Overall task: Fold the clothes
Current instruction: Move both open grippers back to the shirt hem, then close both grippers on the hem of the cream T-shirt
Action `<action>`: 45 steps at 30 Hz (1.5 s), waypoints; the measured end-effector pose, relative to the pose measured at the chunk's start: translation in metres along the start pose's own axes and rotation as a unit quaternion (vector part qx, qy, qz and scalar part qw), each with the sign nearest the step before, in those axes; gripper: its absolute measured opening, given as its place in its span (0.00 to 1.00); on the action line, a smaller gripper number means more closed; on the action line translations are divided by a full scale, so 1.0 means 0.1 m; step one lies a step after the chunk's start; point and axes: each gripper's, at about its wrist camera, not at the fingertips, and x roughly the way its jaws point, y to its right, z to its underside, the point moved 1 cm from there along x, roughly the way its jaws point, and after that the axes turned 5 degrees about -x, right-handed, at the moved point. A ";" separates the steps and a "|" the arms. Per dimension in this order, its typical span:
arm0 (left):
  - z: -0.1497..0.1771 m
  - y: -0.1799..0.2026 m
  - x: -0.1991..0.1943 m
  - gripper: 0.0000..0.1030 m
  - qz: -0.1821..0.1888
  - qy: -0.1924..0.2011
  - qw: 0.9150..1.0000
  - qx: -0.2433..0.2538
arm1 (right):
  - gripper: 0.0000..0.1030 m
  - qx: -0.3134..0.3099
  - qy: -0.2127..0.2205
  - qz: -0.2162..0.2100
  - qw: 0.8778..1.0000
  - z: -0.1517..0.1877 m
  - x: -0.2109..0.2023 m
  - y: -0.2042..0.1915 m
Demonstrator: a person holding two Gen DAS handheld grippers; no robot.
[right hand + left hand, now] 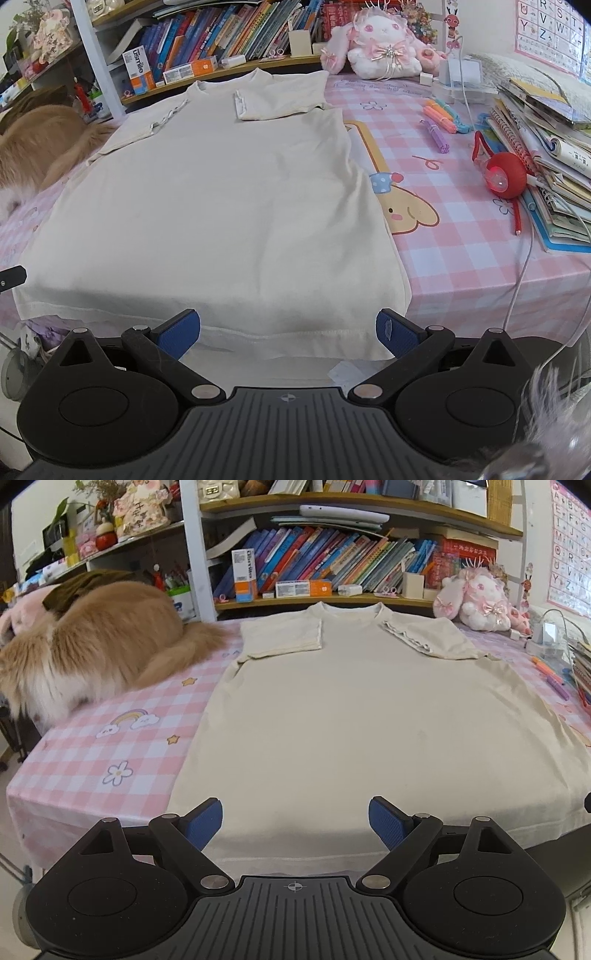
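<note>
A cream T-shirt [354,709] lies flat on the pink checked tablecloth [110,746], collar at the far side, both sleeves folded in onto its body. Its hem hangs at the near table edge. It also shows in the right wrist view [221,206]. My left gripper [295,823] is open and empty, its blue fingers just above the hem near the shirt's left half. My right gripper [288,336] is open and empty, its fingers over the hem at the shirt's right corner.
A fluffy ginger cat [92,642] lies on the table's far left. A pink plush rabbit [380,40] sits at the back. Markers [439,118], a red ball-shaped gadget [504,177] and stacked books [554,147] fill the right side. Bookshelves [332,554] stand behind.
</note>
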 end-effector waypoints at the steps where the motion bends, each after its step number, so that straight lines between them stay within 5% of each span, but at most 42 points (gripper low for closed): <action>1: 0.01 -0.02 0.00 0.86 -0.002 -0.002 1.000 -0.001 | 1.00 0.000 0.000 0.000 1.000 0.00 0.00 0.01; 20: 0.09 -0.40 0.08 0.86 -0.014 -0.032 0.999 -0.028 | 0.99 0.063 -0.028 0.015 0.998 0.04 0.04 0.29; 38: 0.10 -0.77 0.17 0.86 0.003 -0.079 0.996 -0.051 | 0.98 0.035 -0.046 -0.003 0.998 0.01 0.05 0.41; 45: 0.13 -0.89 0.24 0.86 0.009 -0.094 0.993 -0.065 | 0.82 0.073 -0.064 -0.004 0.995 0.01 0.16 0.62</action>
